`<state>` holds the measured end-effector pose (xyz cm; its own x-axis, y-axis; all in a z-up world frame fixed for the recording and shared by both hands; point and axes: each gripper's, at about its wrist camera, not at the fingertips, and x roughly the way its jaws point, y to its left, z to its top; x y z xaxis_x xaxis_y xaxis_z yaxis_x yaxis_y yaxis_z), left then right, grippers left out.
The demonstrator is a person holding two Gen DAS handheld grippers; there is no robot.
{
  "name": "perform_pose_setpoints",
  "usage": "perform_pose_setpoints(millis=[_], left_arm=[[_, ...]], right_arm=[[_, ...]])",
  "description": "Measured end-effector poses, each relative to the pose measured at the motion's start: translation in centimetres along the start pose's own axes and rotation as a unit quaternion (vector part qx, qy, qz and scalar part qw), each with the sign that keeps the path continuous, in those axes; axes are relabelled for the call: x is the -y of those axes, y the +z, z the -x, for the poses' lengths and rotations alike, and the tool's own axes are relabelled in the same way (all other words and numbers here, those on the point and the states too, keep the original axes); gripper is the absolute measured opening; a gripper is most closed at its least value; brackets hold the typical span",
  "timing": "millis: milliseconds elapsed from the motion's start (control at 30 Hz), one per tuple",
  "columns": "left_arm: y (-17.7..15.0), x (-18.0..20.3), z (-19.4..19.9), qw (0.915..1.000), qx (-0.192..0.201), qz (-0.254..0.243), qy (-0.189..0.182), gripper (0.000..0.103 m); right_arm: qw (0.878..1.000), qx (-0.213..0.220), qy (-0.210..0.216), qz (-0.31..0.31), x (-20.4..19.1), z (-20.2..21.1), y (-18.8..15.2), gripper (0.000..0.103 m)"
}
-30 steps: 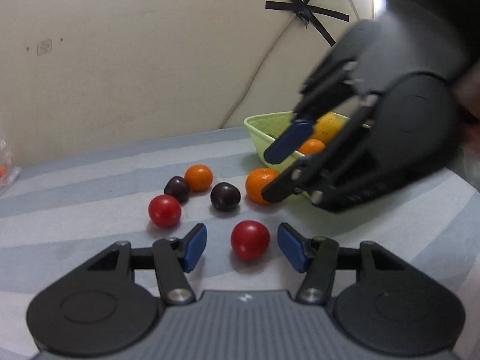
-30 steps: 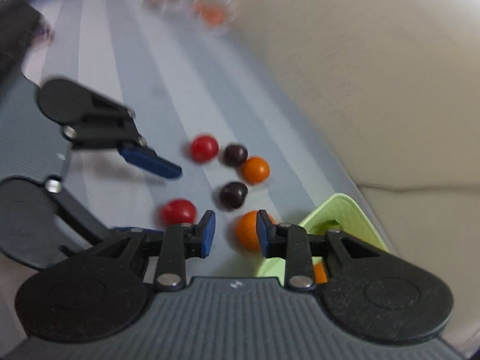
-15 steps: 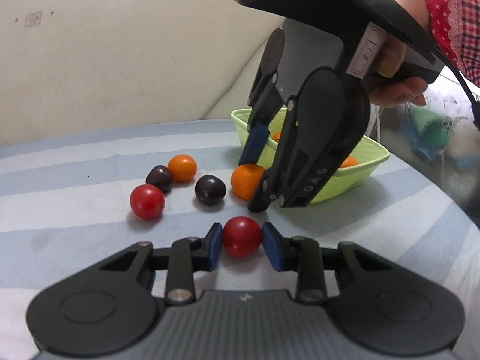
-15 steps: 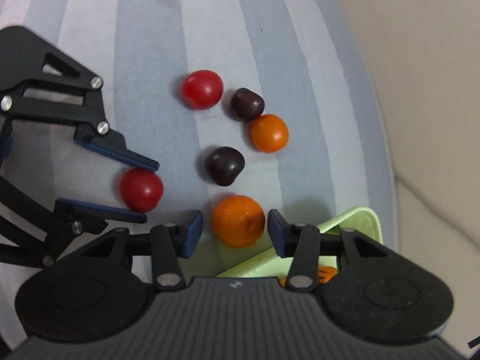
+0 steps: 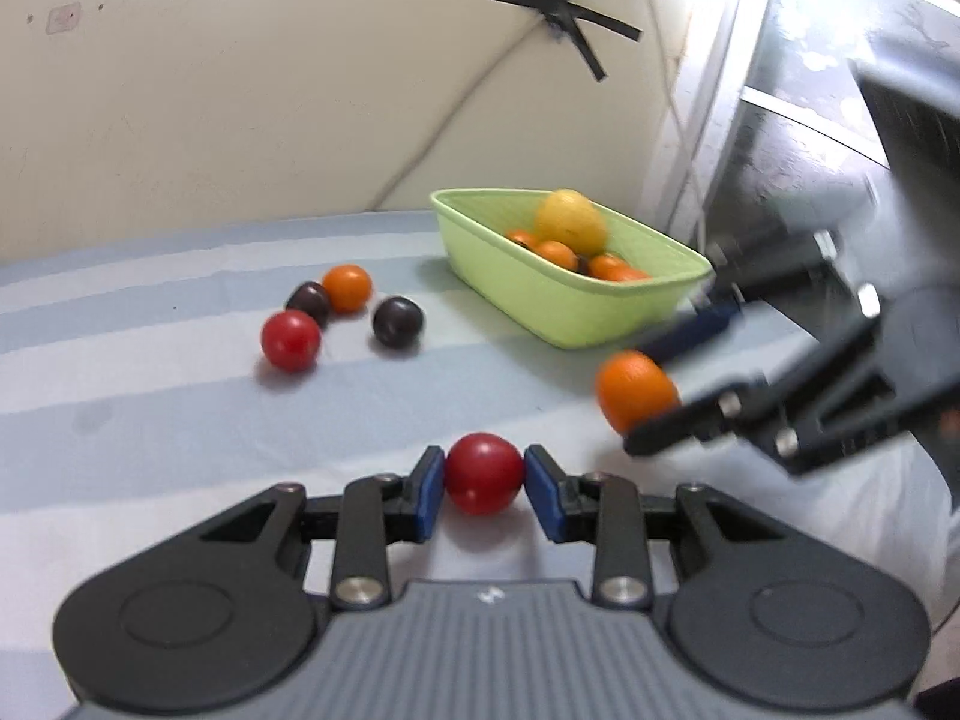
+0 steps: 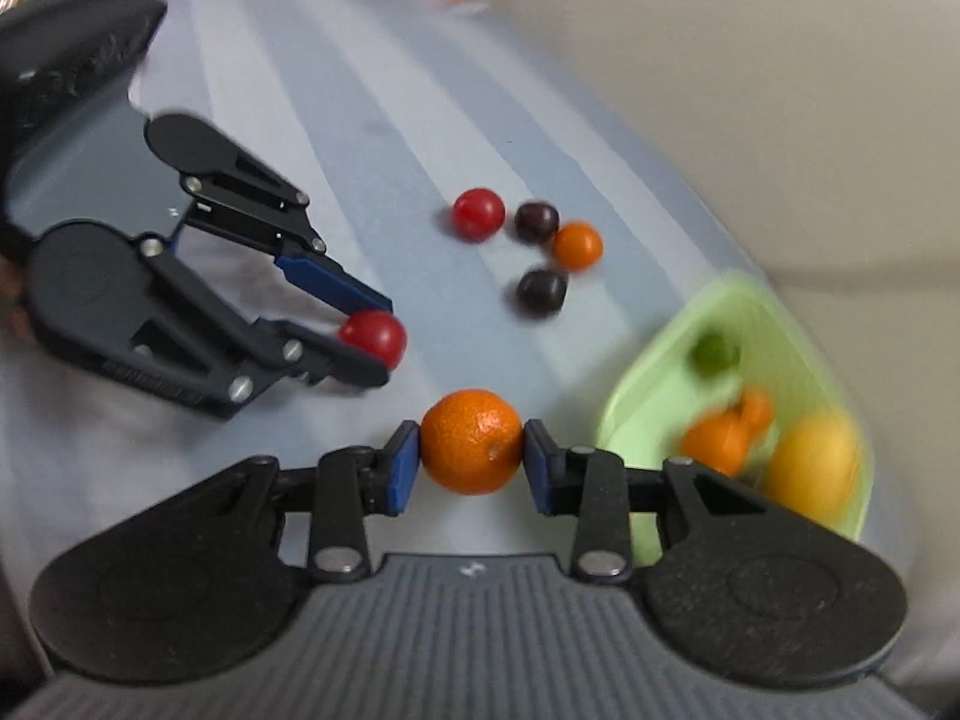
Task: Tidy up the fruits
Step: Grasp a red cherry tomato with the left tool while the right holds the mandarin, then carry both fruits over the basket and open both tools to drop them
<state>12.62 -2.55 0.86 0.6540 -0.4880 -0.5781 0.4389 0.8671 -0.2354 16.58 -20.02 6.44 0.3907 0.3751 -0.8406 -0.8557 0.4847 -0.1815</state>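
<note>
My left gripper [image 5: 483,483] is shut on a small red fruit [image 5: 483,471] low over the striped cloth; the right wrist view shows the same fruit [image 6: 372,333] in it. The jaws of my right gripper [image 6: 471,450] are closing, and their pads press on an orange [image 6: 471,441]. In the left wrist view that orange [image 5: 636,387] hangs in front of the green basket [image 5: 540,306]. On the cloth lie a red fruit [image 5: 290,340], two dark plums [image 5: 308,302] [image 5: 397,321] and a small orange [image 5: 346,288].
The basket [image 6: 654,348] holds a yellow lemon [image 5: 570,222], several oranges and a green fruit [image 6: 714,354]. A cream wall with a cable and a black tape cross [image 5: 564,6] stands close behind. Dark furniture [image 5: 810,120] rises at the right.
My left gripper closed on the red fruit. My right gripper opened around the orange beside the basket, closed on it and carried it off the cloth to the right.
</note>
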Motion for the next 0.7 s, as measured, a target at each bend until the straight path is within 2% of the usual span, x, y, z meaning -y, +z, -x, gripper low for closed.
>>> perform_pose_setpoints(millis=[67,133,200,300,367,433,500,600,700], left_arm=[[-0.5,0.7,0.5,0.9999,-0.004,0.0,-0.012,0.03],[-0.9,1.3,0.9,0.9999,-0.01,0.0,-0.011,0.03],[-1.4,1.8,1.1,0.9999,-0.011,-0.004,-0.006,0.03],[-1.8,2.5,1.3,0.9999,-0.01,-0.005,0.011,0.031],[-1.9,2.9,1.1,0.9996,-0.012,-0.006,0.023,0.032],[-2.1,3.5,1.4,0.9993,-0.011,-0.011,0.035,0.034],[-2.1,3.7,1.6,0.9988,-0.01,-0.013,0.046,0.039],[-2.0,4.1,1.8,0.9981,-0.007,-0.015,0.059,0.039],[-1.7,4.2,1.6,0.9978,-0.012,-0.015,0.064,0.034]], right_arm=[[0.996,0.033,-0.012,-0.077,-1.6,0.8,-2.8,0.04],[0.986,0.069,-0.027,-0.151,-2.6,1.5,-5.7,0.04],[0.971,0.116,-0.057,-0.203,-4.1,1.8,-8.1,0.04],[0.947,0.165,-0.082,-0.262,-5.6,2.0,-10.2,0.041],[0.938,0.183,-0.093,-0.28,-6.3,2.1,-10.8,0.042],[0.933,0.189,-0.107,-0.286,-6.5,2.1,-11.4,0.041],[0.932,0.196,-0.119,-0.279,-7.1,1.7,-11.5,0.041],[0.934,0.2,-0.128,-0.267,-7.1,1.4,-11.4,0.041],[0.932,0.207,-0.126,-0.269,-7.0,1.2,-11.8,0.041]])
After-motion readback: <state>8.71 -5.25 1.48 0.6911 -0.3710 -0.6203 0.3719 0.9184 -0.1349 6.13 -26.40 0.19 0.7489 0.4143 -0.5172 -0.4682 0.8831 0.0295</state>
